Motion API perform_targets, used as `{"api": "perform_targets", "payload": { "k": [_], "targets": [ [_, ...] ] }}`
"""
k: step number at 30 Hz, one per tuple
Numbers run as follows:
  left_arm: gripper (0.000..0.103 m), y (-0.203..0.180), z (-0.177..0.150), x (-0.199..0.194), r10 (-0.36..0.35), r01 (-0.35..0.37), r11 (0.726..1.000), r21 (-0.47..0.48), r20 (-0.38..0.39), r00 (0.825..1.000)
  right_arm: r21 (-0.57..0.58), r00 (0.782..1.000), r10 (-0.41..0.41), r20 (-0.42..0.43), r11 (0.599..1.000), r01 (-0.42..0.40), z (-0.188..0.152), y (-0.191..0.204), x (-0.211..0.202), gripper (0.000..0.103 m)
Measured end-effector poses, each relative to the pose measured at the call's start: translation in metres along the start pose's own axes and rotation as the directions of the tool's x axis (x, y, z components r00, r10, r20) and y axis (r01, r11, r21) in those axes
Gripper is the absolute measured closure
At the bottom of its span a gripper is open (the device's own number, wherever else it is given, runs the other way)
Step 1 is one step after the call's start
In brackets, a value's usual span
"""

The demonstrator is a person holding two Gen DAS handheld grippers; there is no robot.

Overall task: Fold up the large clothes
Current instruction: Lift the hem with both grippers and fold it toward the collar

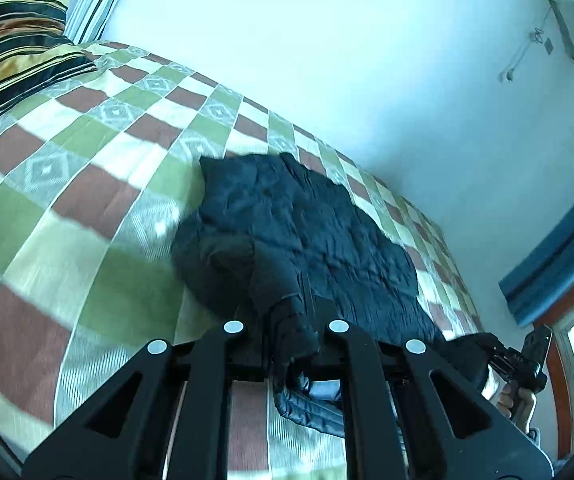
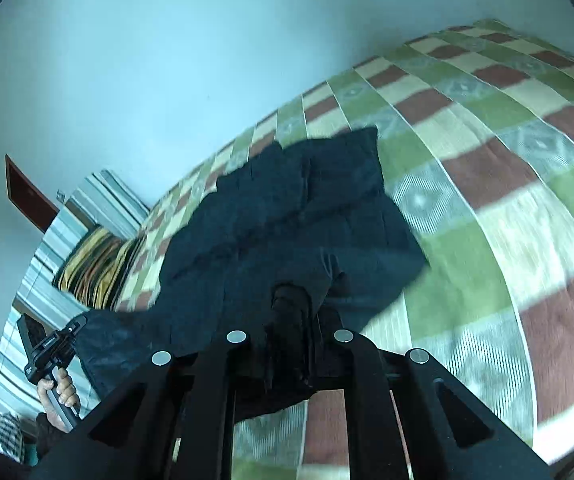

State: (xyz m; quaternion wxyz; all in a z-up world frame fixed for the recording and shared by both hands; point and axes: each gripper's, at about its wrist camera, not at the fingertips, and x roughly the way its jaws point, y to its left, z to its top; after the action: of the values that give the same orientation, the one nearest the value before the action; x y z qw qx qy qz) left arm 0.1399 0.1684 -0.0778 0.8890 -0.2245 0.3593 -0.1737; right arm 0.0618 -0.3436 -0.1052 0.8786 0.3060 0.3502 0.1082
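Observation:
A dark quilted jacket (image 1: 307, 224) lies across a checked bedspread (image 1: 87, 168). My left gripper (image 1: 293, 320) is shut on a bunched fold of its near edge, which rises off the bed between the fingers. In the right wrist view the same jacket (image 2: 287, 216) stretches away, and my right gripper (image 2: 291, 312) is shut on another part of its near hem. Each gripper shows in the other's view: the right gripper (image 1: 523, 356) at the lower right, the left gripper (image 2: 53, 350) at the lower left, each held by a hand.
Striped pillows (image 1: 19, 44) lie at the head of the bed beside a pale wall (image 1: 327, 40). A blue curtain (image 1: 559, 256) and a wood window frame stand at the right. A brown headboard (image 2: 27, 196) shows past the pillows (image 2: 95, 264).

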Motion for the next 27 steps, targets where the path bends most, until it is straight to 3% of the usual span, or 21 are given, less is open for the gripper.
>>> {"api": "perform_targets", "payload": {
  "k": [7,15,22,27],
  "targets": [
    [0.093,0.012,0.060,0.066,0.043,-0.044,0.999,-0.020,-0.021,0.999,0.070,1.000,0.013,0.005,0.997,-0.013,0.067,-0.011,0.052,0.092],
    [0.093,0.027,0.111,0.150,0.128,-0.130,0.991,-0.033,-0.054,0.990,0.110,0.999,-0.041,-0.033,0.993,0.044,0.131,-0.025,0.131,0.092],
    [0.093,0.058,0.107,0.218,0.197,-0.209,0.976,-0.062,-0.158,0.968,0.129,0.983,-0.124,-0.137,0.981,0.142,0.130,-0.054,0.200,0.092],
    [0.093,0.070,0.101,0.237,0.195,-0.211,0.975,-0.073,-0.189,0.963,0.129,0.982,-0.130,-0.140,0.980,0.148,0.127,-0.059,0.207,0.092]
  ]
}}
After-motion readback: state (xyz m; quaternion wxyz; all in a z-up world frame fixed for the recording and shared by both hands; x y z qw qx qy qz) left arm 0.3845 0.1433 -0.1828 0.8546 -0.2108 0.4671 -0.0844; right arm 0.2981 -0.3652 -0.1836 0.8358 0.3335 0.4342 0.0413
